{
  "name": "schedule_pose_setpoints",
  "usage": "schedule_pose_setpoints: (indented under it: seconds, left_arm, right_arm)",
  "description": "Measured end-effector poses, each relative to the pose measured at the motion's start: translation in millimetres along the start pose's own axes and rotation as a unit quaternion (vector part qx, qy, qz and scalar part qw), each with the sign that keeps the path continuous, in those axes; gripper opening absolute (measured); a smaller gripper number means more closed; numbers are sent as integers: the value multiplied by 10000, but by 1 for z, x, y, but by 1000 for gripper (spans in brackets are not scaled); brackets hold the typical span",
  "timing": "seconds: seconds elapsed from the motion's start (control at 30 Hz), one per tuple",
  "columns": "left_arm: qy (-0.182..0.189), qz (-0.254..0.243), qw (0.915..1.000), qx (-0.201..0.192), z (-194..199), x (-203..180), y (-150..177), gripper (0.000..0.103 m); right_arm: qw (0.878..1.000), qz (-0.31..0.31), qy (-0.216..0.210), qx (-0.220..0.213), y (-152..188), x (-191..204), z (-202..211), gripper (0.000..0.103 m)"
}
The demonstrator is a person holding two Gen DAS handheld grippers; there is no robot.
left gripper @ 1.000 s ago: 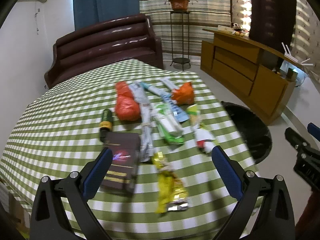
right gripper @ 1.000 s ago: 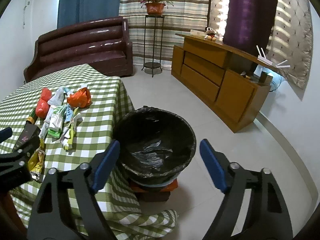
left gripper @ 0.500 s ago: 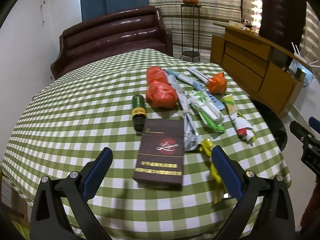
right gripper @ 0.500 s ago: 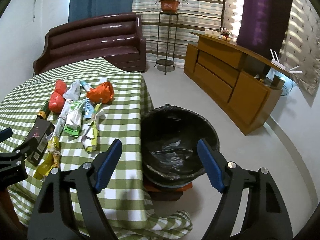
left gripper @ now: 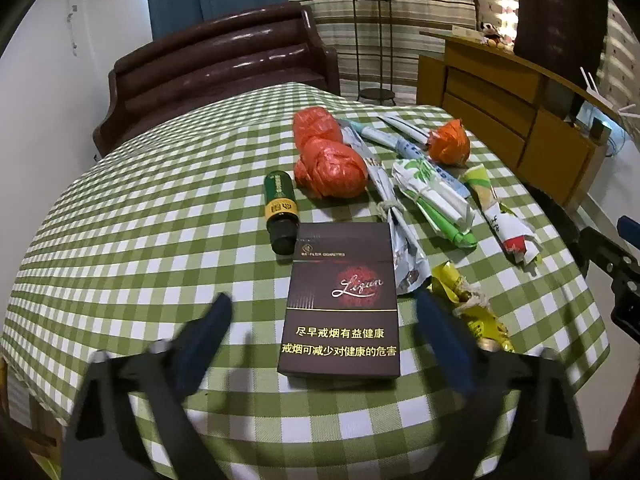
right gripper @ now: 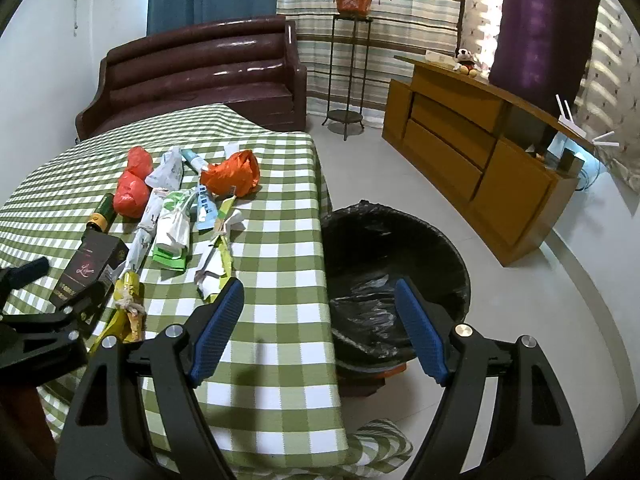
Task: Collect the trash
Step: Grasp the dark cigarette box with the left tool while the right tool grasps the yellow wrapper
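- The left tongs (left gripper: 322,330) are spread wide, empty, low over the near edge of the table (left gripper: 160,216), with the cigarette box (left gripper: 342,300) lying flat between the two fingers, which do not look to be touching it.
- The cigarette box is probably light and stiff, with smooth card faces; closing on its two long sides should hold it, though hard pressure could crush it if it is empty.
- Just to its right lies a yellow wrapper (left gripper: 474,312), crinkled and knotted; it looks soft and very light, best pinched at the knot.
- Just beyond the box lies a small green bottle (left gripper: 281,210) on its side; it is round and hard, likely to roll or slip, so a grip across its middle seems safest.
- Farther off are two red bags (left gripper: 328,160) tied in a lump, folded paper packets (left gripper: 430,200) and an orange bag (left gripper: 450,144); all look soft and light.
- The right tongs (right gripper: 318,330) are also wide and empty, held over the table's corner.
- Beside that corner, on the floor, stands the bin (right gripper: 396,276), lined with a black bag; I see no trash in it, only the crumpled liner.
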State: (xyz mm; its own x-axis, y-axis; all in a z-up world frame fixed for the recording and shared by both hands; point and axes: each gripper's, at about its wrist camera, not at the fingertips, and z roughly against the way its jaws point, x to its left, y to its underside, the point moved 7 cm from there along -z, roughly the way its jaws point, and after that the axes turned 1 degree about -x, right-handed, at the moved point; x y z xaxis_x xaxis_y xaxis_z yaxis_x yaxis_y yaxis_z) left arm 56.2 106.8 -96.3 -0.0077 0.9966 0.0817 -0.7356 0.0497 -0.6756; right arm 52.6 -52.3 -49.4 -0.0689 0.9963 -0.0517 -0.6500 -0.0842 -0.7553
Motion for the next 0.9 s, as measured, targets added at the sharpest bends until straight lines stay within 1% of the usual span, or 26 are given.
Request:
schedule_pose_setpoints:
  seconds: [0.07, 0.17, 0.2, 0.47, 0.67, 0.7, 0.73, 0.8, 0.9]
  left_arm:
    - [150, -1, 9998, 115, -4, -1, 3, 67]
    - [226, 5, 9996, 163, -7, -1, 5, 57]
    - [243, -14, 9996, 159, -7, -2, 6, 55]
    - [344, -23, 9994, -31, 8, 2, 10, 54]
    - [183, 52, 9997, -157, 25, 21, 12, 54]
    - [123, 81, 9998, -152, 26, 27, 13, 54]
    - [71, 112, 9998, -139, 27, 32, 13, 54]
    - [-7, 209, 9997, -123, 29, 44, 16, 54]
    - [-104, 326, 9993, -134, 32, 59, 19, 54]
  right_arm:
    - [10000, 10, -12, 19, 1, 4, 0, 76]
    - [10000, 30, -14, 37, 2, 7, -1, 76]
    - [10000, 30, -22, 50, 2, 9, -1, 76]
    - [9999, 98, -66, 35, 3, 24, 1, 76]
    - [9996, 196, -218, -56, 1, 45, 9, 76]
    - [9994, 237, -244, -57, 1, 49, 10, 75]
    - [9991, 296, -286, -49, 2, 55, 11, 67]
    - [9987, 370, -350, -2, 4, 65, 12, 60]
    - [9979, 409, -491, 60, 8, 76, 13, 58]
